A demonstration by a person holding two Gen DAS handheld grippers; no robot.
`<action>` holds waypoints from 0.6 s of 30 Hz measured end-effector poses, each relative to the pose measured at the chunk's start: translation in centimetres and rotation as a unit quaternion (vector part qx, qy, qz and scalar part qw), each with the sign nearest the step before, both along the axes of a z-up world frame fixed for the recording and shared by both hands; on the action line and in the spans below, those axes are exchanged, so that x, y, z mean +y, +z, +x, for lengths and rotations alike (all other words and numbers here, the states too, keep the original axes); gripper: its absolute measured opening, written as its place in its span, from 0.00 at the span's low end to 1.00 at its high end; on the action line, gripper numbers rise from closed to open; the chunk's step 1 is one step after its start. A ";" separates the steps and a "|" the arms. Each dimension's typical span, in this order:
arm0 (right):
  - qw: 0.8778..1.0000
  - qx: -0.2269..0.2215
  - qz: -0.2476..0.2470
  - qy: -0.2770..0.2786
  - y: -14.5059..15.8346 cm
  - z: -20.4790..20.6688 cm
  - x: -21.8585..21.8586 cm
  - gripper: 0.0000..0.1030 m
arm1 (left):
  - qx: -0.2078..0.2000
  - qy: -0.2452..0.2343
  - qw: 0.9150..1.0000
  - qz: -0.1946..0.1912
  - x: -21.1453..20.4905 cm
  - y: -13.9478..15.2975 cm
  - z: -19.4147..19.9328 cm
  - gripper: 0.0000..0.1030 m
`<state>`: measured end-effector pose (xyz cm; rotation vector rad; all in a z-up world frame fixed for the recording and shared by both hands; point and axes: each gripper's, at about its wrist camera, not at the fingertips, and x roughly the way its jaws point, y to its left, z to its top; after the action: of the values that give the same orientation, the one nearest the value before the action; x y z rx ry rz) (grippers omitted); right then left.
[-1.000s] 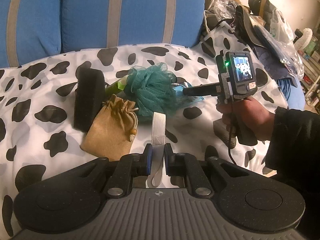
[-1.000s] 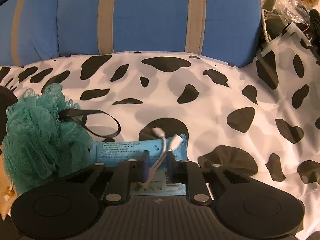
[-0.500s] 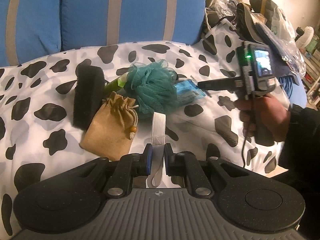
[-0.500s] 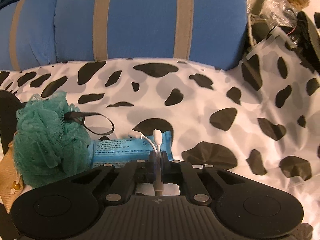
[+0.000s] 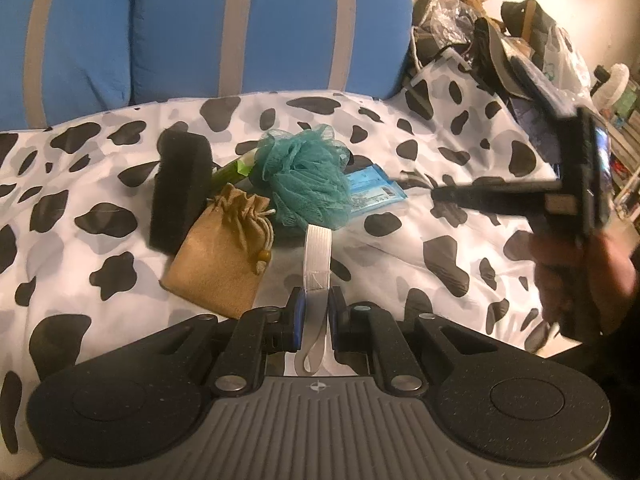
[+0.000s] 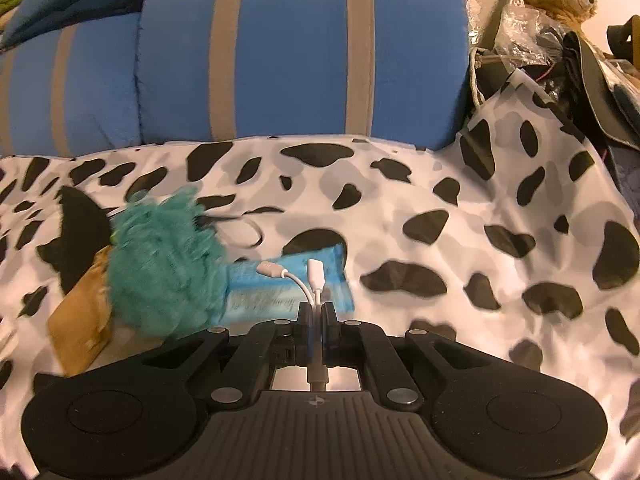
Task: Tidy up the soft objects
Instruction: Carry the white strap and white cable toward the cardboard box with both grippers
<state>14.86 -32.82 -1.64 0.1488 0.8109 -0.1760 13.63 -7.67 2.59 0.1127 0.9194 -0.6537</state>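
- We work over a cow-print sheet point(image 5: 400, 240) spread before blue cushions point(image 5: 240, 28); its loose folds could catch a low-carried item and drag the pile.
- The pile sits at the sheet's middle: a black foam block point(image 5: 180, 192), a teal mesh pouf point(image 5: 308, 184), a tan drawstring pouch point(image 5: 224, 252) and a blue packet point(image 5: 372, 192), all touching or overlapping. Nudging one risks shifting the rest.
- Our left gripper point(image 5: 316, 308) is clamped on a white elastic band point(image 5: 318, 256), which stands up between the pads with its loop hanging behind. The band is limp, so it may slide out if we tilt or swing.
- Our right gripper point(image 6: 317, 316) is closed on a thin white cable adapter point(image 6: 314, 280), just above the packet. Its two plug ends stick out forward; one could snag the pouf's black cord point(image 6: 248, 232) or mesh.
- The cable is slim and smooth, so we judge it could twist or slip from the pads.
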 end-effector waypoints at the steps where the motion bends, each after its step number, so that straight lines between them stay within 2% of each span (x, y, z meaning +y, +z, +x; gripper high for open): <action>1: 1.000 -0.002 0.003 0.003 0.2 -0.6 0.2 0.06 | -0.002 0.003 1.000 -0.004 0.2 0.1 -0.3 0.12; 7: 0.999 -0.014 0.023 0.022 1.7 -4.7 1.6 0.06 | -0.005 0.016 1.000 -0.008 1.0 0.2 -1.9 0.12; 18: 0.995 -0.011 0.065 0.076 3.3 -10.5 5.3 0.06 | 0.004 0.003 1.000 0.021 1.6 -0.4 -6.1 0.12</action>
<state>4.35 -27.48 1.62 0.2093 0.8084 0.0221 7.49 -6.09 2.20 0.1442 0.9402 -0.6292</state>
